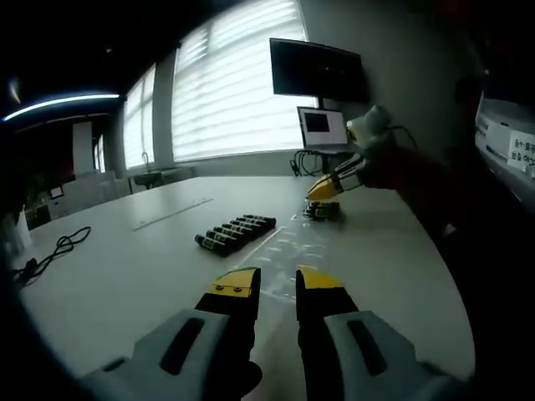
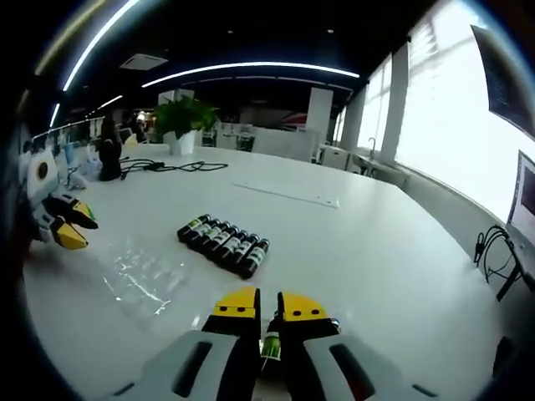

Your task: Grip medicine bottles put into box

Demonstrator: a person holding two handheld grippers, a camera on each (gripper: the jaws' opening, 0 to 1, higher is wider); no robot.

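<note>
Several dark medicine bottles point(image 1: 236, 232) with green labels lie side by side in a row on the white table point(image 1: 125, 276); the row point(image 2: 224, 242) is ahead in the right gripper view too. A clear plastic box point(image 1: 292, 246) lies flat next to the row, its glossy surface point(image 2: 142, 271) catching light. My left gripper point(image 1: 277, 282) is open near the box's near edge, nothing between its yellow tips. My right gripper point(image 2: 269, 306) is shut on one medicine bottle point(image 2: 272, 342) low over the table. That gripper point(image 1: 334, 185) and its bottle point(image 1: 322, 210) sit at the box's far end.
A laptop point(image 1: 322, 127) and a wall monitor point(image 1: 316, 68) stand beyond the table's far side, with cables point(image 1: 301, 163) beside them. A black cable point(image 1: 58, 246) lies at the left. A potted plant point(image 2: 184, 121) and more cables point(image 2: 167, 165) sit across the table. My left gripper point(image 2: 67, 224) shows at the left.
</note>
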